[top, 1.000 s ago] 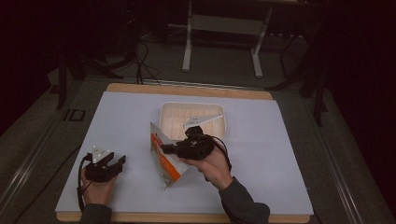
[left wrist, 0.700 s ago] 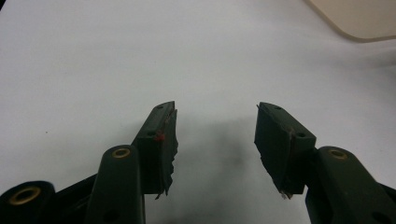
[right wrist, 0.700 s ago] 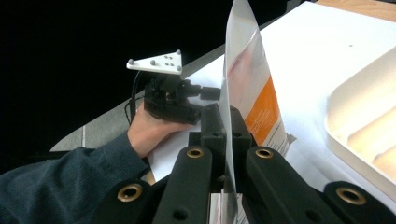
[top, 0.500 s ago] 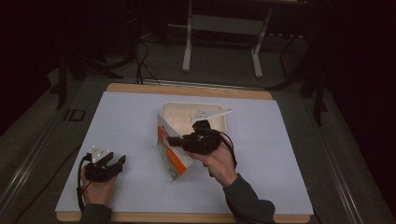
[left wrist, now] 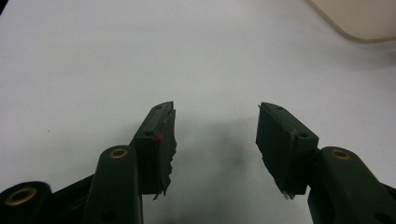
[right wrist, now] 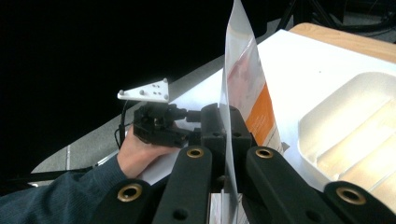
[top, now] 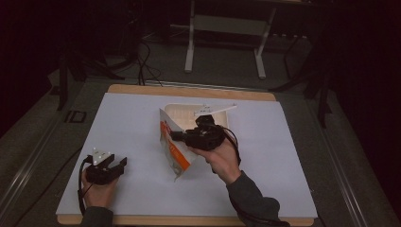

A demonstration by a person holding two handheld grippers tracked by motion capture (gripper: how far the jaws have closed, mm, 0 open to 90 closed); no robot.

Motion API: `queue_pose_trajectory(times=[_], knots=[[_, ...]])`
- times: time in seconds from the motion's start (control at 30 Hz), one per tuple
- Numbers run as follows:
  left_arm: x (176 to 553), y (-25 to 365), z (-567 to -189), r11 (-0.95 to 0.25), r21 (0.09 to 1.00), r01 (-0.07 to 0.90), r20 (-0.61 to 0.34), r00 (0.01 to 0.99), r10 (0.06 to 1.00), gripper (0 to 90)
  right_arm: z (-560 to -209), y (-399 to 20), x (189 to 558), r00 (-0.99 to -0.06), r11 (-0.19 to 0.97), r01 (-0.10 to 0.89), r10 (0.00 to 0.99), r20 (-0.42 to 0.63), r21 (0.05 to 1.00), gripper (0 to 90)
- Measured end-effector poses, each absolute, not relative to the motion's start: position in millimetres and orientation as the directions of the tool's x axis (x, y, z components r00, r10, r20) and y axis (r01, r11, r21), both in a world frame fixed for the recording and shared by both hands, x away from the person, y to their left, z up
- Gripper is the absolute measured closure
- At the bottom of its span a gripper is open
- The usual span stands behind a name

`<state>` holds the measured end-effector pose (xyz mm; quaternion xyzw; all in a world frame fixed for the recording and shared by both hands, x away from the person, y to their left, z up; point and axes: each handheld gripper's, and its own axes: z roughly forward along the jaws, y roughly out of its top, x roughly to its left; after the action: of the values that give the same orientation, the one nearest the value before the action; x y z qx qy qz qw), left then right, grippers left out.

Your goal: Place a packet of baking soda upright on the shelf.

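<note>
Table (top: pixel 293 156): lying under both sets of jaws, white sheet covering it
Tray (top: pixel 189 113): sitting just beyond the right jaws, pale and ribbed
Bag (top: pixel 172 146): hanging pinched edge-on between the right jaws, white with orange print, lower corner trailing toward the sheet
Right gripper (top: pixel 176 136): clamping tight on the bag
Left gripper (left wrist: pixel 215 135): standing wide apart, nothing between the jaws

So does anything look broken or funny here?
Yes. The pad lining on the left gripper looks torn and ragged along its edges. The packet hangs tilted off the table, pinched in the right gripper.
</note>
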<state>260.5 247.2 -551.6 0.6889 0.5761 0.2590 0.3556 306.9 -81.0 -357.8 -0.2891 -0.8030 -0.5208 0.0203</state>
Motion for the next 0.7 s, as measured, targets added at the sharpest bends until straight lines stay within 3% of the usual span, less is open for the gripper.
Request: queue_pose_trajectory(times=[0.7], knots=[[260.6,247.4,-551.6,-0.080,0.786,0.613,-0.055,0.199,0.978,46.6,-339.1,-81.2,320.9,-0.812,0.220,0.477,0.480,0.331,0.851,90.0]])
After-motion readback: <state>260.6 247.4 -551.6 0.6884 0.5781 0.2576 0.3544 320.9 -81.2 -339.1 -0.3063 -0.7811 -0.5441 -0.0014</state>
